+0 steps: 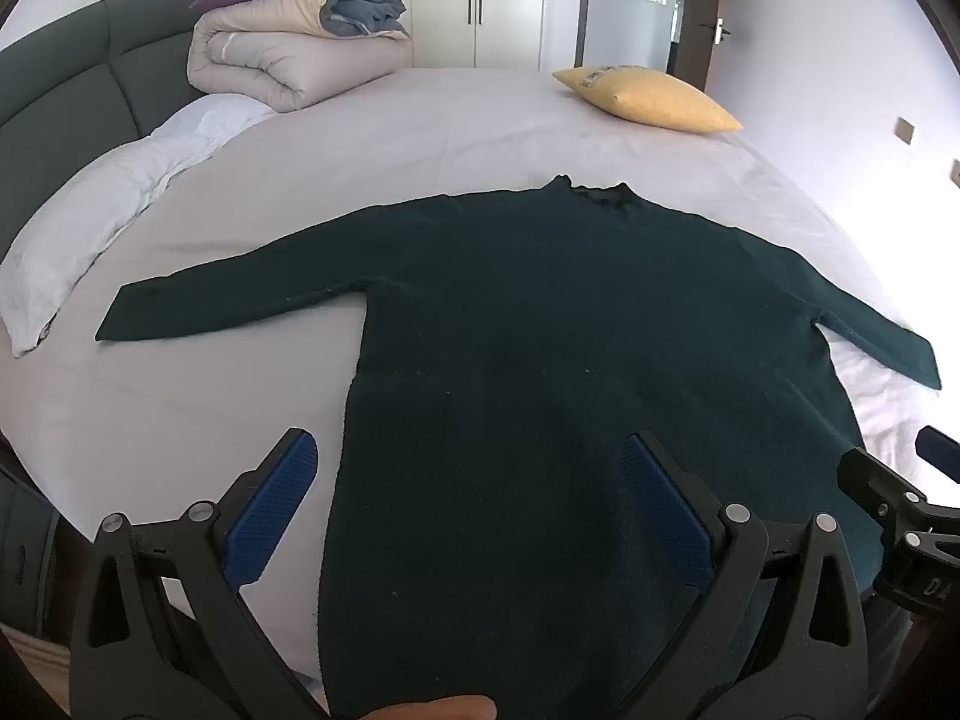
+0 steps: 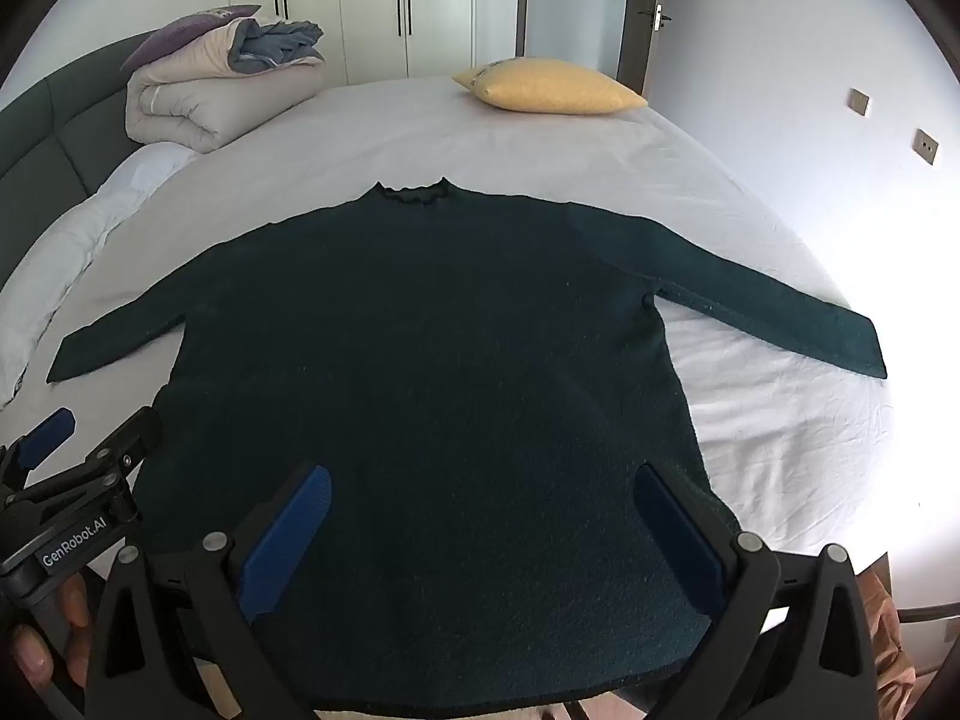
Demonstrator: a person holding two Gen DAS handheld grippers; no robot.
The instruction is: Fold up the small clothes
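Observation:
A dark green long-sleeved sweater [image 1: 540, 330] lies flat on the white bed sheet [image 1: 420, 120], collar at the far end, both sleeves spread out sideways. It also shows in the right wrist view [image 2: 432, 360]. My left gripper [image 1: 468, 456] is open and empty above the sweater's near left hem; one finger is over the sheet, the other over the fabric. My right gripper [image 2: 483, 489] is open and empty above the near right part of the hem. Each gripper shows at the edge of the other's view, the right one [image 1: 900, 480] and the left one [image 2: 78, 456].
A folded beige duvet [image 1: 288, 54] with a purple pillow on top sits at the far left by the dark green headboard [image 1: 60, 96]. A yellow cushion [image 1: 648, 99] lies at the far right. A white pillow [image 1: 90, 228] lies along the left edge.

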